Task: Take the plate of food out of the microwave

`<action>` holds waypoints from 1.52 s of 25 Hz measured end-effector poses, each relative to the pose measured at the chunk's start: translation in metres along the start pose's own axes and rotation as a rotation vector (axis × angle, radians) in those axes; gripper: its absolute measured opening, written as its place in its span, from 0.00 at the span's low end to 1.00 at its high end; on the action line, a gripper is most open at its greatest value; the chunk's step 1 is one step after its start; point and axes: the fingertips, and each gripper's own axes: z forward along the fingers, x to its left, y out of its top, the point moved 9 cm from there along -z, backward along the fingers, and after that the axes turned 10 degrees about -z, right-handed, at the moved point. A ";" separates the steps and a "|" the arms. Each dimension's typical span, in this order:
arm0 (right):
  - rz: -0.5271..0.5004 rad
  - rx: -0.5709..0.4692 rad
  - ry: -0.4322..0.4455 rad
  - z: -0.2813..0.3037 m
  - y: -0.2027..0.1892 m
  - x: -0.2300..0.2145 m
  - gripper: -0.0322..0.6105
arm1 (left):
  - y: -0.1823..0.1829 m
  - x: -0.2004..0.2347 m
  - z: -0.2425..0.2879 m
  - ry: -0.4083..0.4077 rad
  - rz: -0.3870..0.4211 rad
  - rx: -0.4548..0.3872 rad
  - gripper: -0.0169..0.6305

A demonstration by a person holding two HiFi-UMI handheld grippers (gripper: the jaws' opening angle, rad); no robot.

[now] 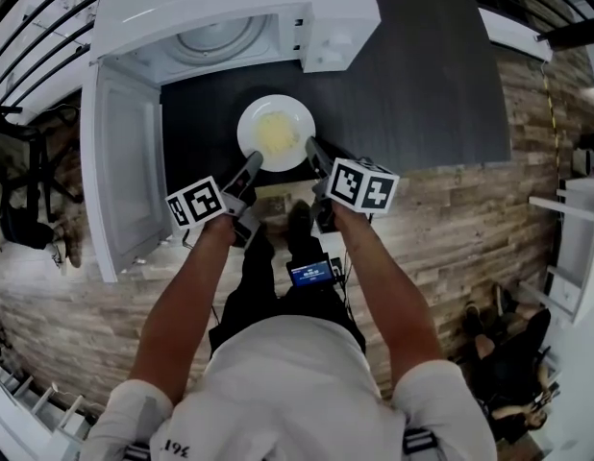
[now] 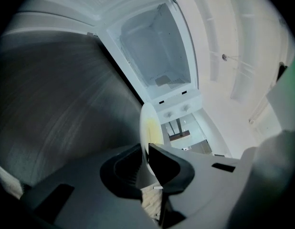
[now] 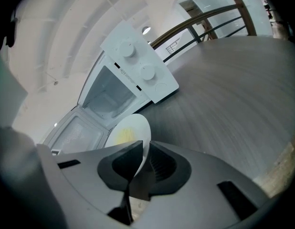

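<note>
- Plate (image 1: 276, 133): white, round, outside the microwave (image 1: 230, 8), over the dark desk (image 1: 422, 75) just in front of the oven's open mouth. You cannot tell whether it touches the desk.
- Food (image 1: 275, 134): pale yellow heap at the plate's middle.
- Your left claw (image 1: 255, 159): closed down to a thin gap, pads pinching the plate's near-left rim; its own view shows the rim edge-on between the jaws.
- Your right claw (image 1: 312, 147): likewise nearly closed, clamped on the plate's near-right rim.
- Microwave: white, with its door (image 1: 124, 171) swung wide to your left and the glass turntable (image 1: 220, 38) bare inside.
</note>
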 end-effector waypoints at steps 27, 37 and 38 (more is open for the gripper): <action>0.083 -0.015 -0.118 -0.044 -0.005 -0.083 0.12 | -0.061 -0.009 0.073 0.039 -0.141 0.176 0.06; 0.108 -0.067 -0.191 -0.077 0.009 -0.128 0.12 | -0.085 -0.028 0.125 0.017 -0.111 0.270 0.06; 0.113 -0.069 -0.198 -0.080 0.009 -0.132 0.12 | -0.087 -0.029 0.129 0.014 -0.105 0.282 0.06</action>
